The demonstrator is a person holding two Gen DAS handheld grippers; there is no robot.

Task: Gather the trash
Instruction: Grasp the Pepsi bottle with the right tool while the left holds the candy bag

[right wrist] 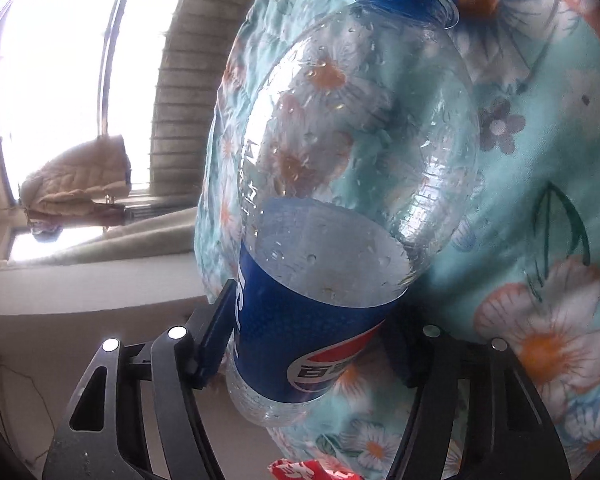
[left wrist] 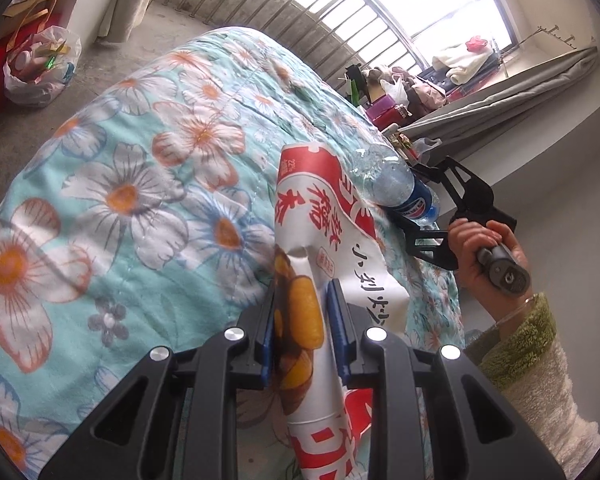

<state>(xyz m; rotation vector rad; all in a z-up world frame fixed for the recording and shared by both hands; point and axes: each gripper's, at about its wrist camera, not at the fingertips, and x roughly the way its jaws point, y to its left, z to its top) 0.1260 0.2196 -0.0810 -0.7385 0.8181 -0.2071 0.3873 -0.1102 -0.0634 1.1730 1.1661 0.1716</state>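
Note:
A crumpled white and red snack wrapper (left wrist: pixel 320 200) sticks up between the blue pads of my left gripper (left wrist: pixel 302 292), which is shut on it above the floral bedspread (left wrist: pixel 120 160). A clear Pepsi bottle (right wrist: pixel 356 160) with a blue cap and label, holding a little liquid, lies between the fingers of my right gripper (right wrist: pixel 312 320). The left pad presses on its label; the other pad is hidden behind the bottle. In the left wrist view the bottle (left wrist: pixel 388 180) is at the bed's right edge, in the right gripper (left wrist: pixel 416 208), which a hand (left wrist: pixel 472 248) holds. A scrap of the wrapper (right wrist: pixel 300 470) shows in the right wrist view.
A plastic bag (left wrist: pixel 40 68) stuffed with rubbish sits on the concrete floor at the far left, beside red bags. A barred window (left wrist: pixel 340 8) is behind the bed. Clutter (left wrist: pixel 396 92) piles up by the sill. A padded jacket (right wrist: pixel 76 184) lies on the window ledge.

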